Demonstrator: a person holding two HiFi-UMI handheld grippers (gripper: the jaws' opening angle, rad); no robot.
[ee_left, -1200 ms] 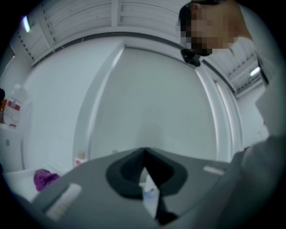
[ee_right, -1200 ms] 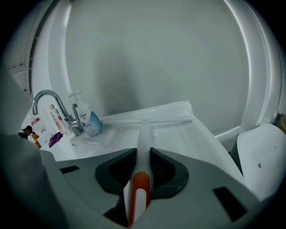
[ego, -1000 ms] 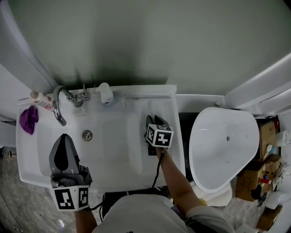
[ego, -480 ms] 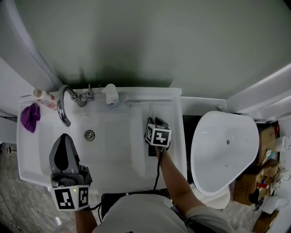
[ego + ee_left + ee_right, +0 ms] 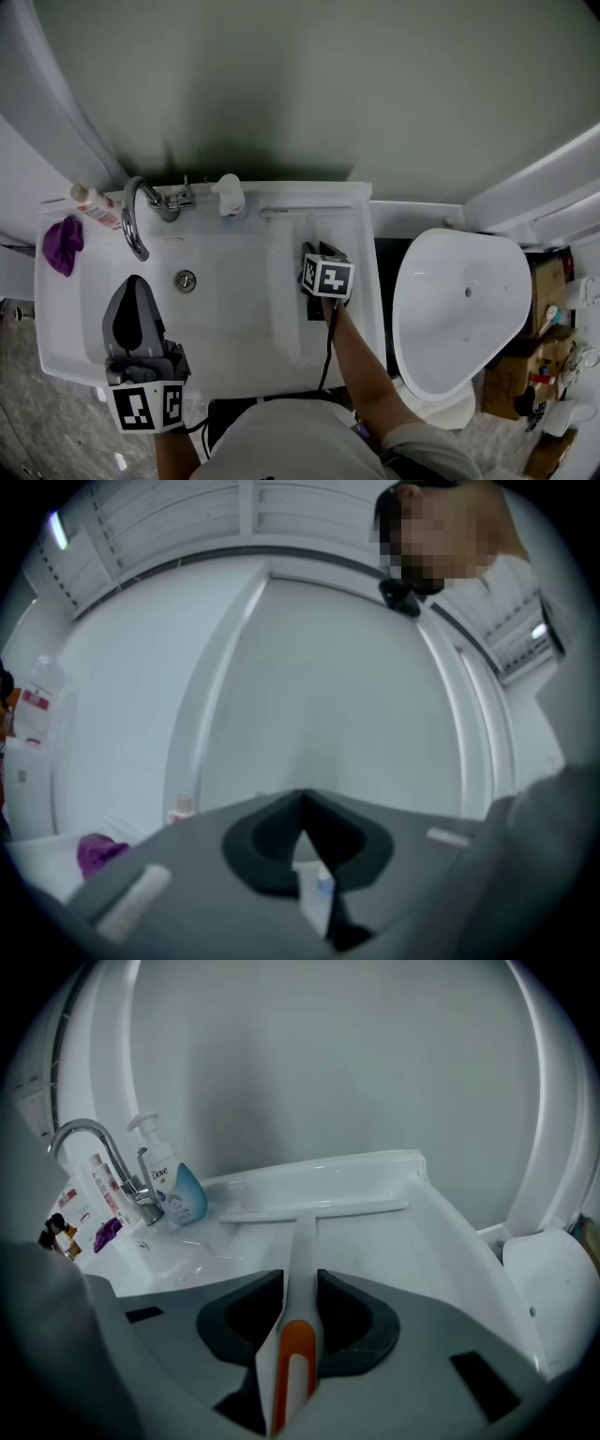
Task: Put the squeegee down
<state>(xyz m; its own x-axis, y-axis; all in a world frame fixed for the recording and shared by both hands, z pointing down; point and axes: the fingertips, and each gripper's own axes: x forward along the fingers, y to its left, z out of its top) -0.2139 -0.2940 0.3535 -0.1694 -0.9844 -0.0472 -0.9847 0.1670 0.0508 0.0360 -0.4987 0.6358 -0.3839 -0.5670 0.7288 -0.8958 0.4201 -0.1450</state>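
One squeegee [image 5: 302,1241] lay on the sink's [image 5: 66,328] right ledge, its blade by the back rim. The right tool [image 5: 300,1281] had just been opening, loose around the handle. The left tool [image 5: 302,801] was closed and empty.

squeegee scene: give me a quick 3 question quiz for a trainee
1. True or false: the squeegee has its blade in the basin, over the drain.
2. What stands right next to the tap? A soap bottle, B cup, C sponge.
3. Which gripper has the squeegee handle between its jaws?
Key: 1 false, the blade lies on the flat right deck of the sink. 2 A, the soap bottle. 3 the right gripper, whose jaws have just been opening round the handle.
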